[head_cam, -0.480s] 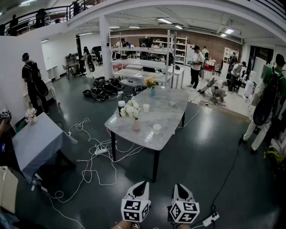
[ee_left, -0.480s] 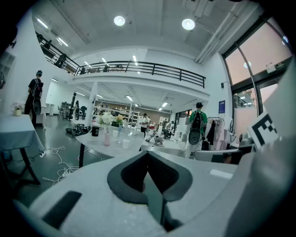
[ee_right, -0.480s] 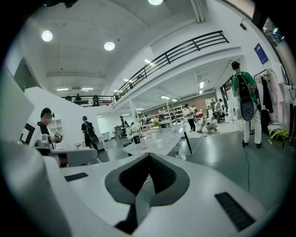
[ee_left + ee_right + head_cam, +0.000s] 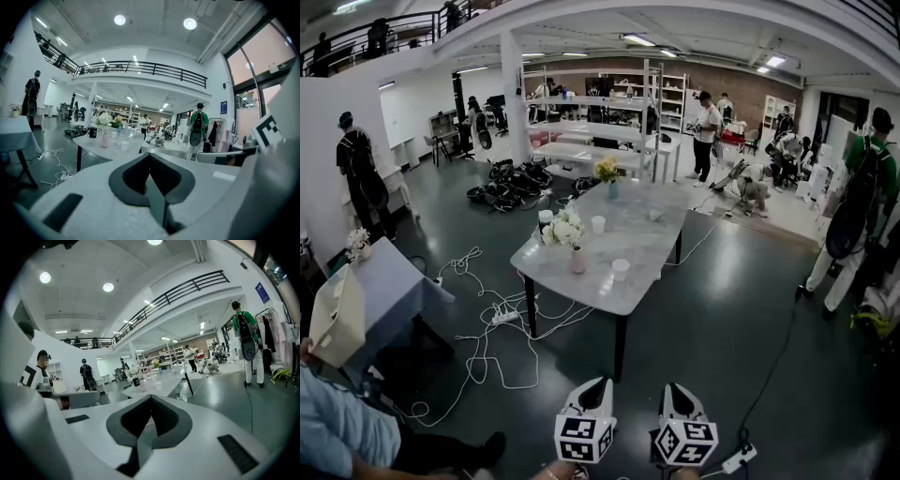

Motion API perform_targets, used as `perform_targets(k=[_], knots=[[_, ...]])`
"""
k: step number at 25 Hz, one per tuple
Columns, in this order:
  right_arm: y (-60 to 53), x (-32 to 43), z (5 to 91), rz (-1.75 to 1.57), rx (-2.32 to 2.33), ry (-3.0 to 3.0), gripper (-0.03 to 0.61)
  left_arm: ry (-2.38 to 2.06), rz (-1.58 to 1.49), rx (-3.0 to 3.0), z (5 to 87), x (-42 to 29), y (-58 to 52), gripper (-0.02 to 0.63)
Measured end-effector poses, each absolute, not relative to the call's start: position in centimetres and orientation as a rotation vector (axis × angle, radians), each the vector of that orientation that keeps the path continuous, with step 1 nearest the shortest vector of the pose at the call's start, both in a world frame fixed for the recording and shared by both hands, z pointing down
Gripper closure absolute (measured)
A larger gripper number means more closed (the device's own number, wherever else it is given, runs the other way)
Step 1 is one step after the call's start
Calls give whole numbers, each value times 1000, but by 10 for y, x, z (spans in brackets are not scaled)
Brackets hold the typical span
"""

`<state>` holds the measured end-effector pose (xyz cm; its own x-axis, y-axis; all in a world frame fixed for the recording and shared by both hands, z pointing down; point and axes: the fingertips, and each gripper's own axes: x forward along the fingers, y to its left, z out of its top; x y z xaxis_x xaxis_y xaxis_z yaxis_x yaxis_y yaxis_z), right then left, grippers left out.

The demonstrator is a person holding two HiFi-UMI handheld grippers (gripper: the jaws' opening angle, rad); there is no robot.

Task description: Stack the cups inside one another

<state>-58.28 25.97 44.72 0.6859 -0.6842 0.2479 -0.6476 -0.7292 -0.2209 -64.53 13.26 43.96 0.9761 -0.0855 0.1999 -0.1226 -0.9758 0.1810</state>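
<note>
- Nearest, low in the head view: the left gripper [image 4: 596, 386] and the right gripper [image 4: 673, 388] are held side by side. Both aim ahead and slightly downward, well short of the worktop.
- Each gripper's own view shows its jaws pressed fully together with nothing between them, so neither carries anything.
- Between grippers and worktop: dark floor strewn with white cables [image 4: 492, 323].
- On the pale marble worktop [image 4: 649, 246], one white cup [image 4: 621, 269] stands upright near the near edge, just right of a pink vase [image 4: 577, 260] of white flowers.
- Farther back, a second white cup [image 4: 598, 224] stands upright, well apart from the first. No cup is nested yet.
- The cups look like thin disposable ones: probably very light, easily tipped and easily crushed. A gentle pinch on the upper wall, one pad inside the rim and one outside, seems the safest hold.
- Farthest on the worktop: a blue vase [image 4: 612, 190] of yellow flowers.
</note>
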Motion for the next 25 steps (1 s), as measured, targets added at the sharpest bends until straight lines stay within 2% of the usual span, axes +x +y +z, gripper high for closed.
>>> perform_targets(k=[25], knots=[[340,-500,468,-532,-2775,1039,572,-97,323,2958,450,-552,202,618]])
